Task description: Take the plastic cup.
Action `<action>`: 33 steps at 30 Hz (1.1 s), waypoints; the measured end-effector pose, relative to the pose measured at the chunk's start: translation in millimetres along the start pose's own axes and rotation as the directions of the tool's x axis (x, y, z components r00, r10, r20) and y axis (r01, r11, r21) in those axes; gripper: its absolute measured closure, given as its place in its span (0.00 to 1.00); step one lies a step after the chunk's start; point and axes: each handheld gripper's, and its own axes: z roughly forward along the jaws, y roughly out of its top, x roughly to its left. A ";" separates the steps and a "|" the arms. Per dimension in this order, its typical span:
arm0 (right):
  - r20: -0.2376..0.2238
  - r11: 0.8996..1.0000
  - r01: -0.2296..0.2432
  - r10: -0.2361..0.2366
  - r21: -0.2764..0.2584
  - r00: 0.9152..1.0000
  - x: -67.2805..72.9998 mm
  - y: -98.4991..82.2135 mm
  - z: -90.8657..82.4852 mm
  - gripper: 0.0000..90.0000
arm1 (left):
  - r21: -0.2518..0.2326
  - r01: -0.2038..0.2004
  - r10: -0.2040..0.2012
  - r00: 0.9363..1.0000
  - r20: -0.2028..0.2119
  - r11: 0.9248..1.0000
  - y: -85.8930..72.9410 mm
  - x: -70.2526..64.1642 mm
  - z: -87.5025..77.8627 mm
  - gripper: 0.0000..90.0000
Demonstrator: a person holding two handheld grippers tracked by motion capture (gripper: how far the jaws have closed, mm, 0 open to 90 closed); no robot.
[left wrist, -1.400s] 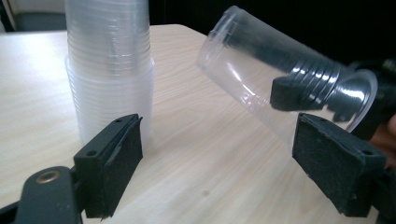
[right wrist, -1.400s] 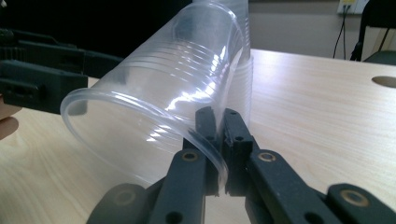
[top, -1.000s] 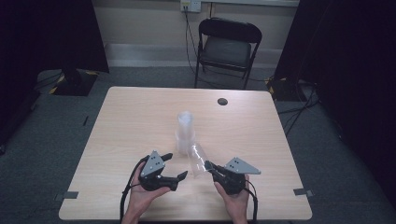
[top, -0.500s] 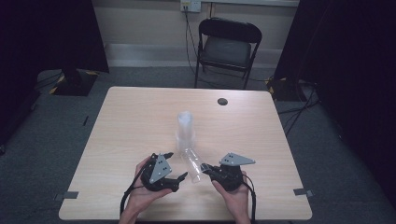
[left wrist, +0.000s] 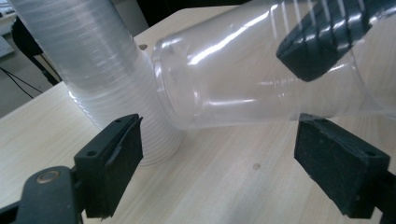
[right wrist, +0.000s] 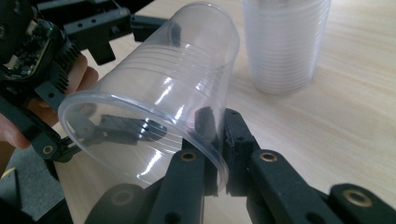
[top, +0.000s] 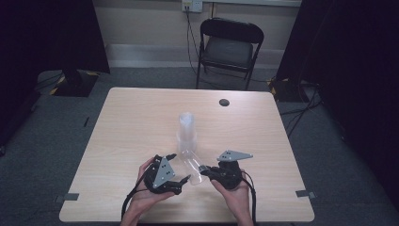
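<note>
The right gripper [right wrist: 215,154] has its fingers [right wrist: 238,135] clenched on the rim wall of a clear plastic cup [right wrist: 154,107], one inside and one outside, holding it tipped on its side above the counter [top: 117,122]. The left gripper [left wrist: 219,154] has its fingers [left wrist: 116,158] released, wide apart beneath the cup's base end. Just beyond stands an upright stack of cups [top: 187,132], near the counter's middle.

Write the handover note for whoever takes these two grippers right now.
Right gripper: shut on the rim wall of a single clear plastic cup, held tilted on its side just off the light wooden table.
Left gripper: open, jaws apart beneath the cup's base end, not touching it.
Upside-down stack of clear plastic cups: upright mid-table, just beyond the held cup.
Done: one cup separated.
Left: probably place it; the remaining cups are still stacked.
</note>
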 end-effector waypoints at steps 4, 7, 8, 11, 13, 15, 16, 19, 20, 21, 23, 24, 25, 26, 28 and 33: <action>-0.002 0.999 -0.009 0.009 0.044 1.000 -0.9 3.4 3.6 0.96 | 0.010 -0.063 0.063 0.997 -0.032 0.998 0.1 -3.4 -0.4 0.17; -0.004 0.998 -0.014 0.015 0.066 1.000 -1.6 5.9 5.5 0.96 | 0.006 -0.088 0.088 0.996 -0.026 0.996 0.5 -6.8 0.3 0.17; -0.004 0.997 -0.014 0.014 0.071 1.000 -1.5 6.7 5.8 0.96 | 0.006 -0.102 0.102 0.994 -0.028 0.995 0.8 -8.1 0.8 0.17; 0.003 0.996 -0.013 0.013 0.092 1.000 -0.9 10.4 6.9 0.96 | 0.005 -0.121 0.121 0.992 -0.036 0.993 1.5 -10.8 2.4 0.17; 0.008 0.994 -0.010 0.009 0.113 1.000 -1.0 12.1 7.9 0.95 | 0.004 -0.125 0.126 0.991 -0.040 0.992 1.6 -11.1 2.3 0.17; 0.007 0.992 -0.018 0.017 0.123 1.000 -1.5 13.4 8.7 0.95 | -0.004 -0.133 0.133 0.990 -0.051 0.991 1.8 -12.5 2.3 0.17; 0.006 0.991 -0.015 0.014 0.130 1.000 -1.7 14.1 9.1 0.94 | 0.002 -0.142 0.142 0.988 -0.054 0.990 2.0 -13.0 2.0 0.17; 0.010 0.988 -0.012 0.011 0.152 1.000 -1.1 16.0 11.1 0.94 | -0.003 -0.161 0.160 0.986 -0.043 0.987 2.3 -14.7 2.7 0.17; 0.011 0.988 -0.011 0.009 0.152 1.000 -0.6 16.6 11.7 0.94 | -0.003 -0.169 0.169 0.984 -0.053 0.986 2.3 -15.7 3.6 0.17; 0.011 0.988 -0.006 0.005 0.154 1.000 -0.5 17.1 12.5 0.94 | 0.000 -0.164 0.164 0.985 -0.047 0.986 2.4 -16.1 3.9 0.17; 0.013 0.987 -0.004 0.002 0.159 1.000 0.2 17.9 13.2 0.94 | 0.001 -0.163 0.163 0.986 -0.040 0.987 2.2 -16.1 4.2 0.17; 0.017 0.988 -0.007 0.005 0.157 1.000 0.3 18.3 13.4 0.93 | -0.003 -0.160 0.160 0.986 -0.041 0.987 2.1 -16.7 4.3 0.17; 0.015 0.987 -0.005 0.003 0.158 1.000 0.2 18.5 13.7 0.93 | -0.018 -0.153 0.152 0.988 -0.031 0.988 2.1 -17.3 4.7 0.17; 0.014 0.988 -0.002 0.000 0.158 1.000 0.3 18.7 14.2 0.93 | -0.021 -0.156 0.156 0.987 -0.024 0.987 2.5 -17.3 4.5 0.17; 0.016 0.988 0.001 -0.003 0.156 1.000 0.8 19.3 15.4 0.93 | -0.032 -0.158 0.157 0.987 -0.020 0.987 3.2 -19.7 5.2 0.17; 0.024 0.988 0.010 -0.014 0.155 1.000 2.9 20.6 18.6 0.94 | -0.041 -0.161 0.161 0.987 0.004 0.986 4.2 -22.3 5.8 0.19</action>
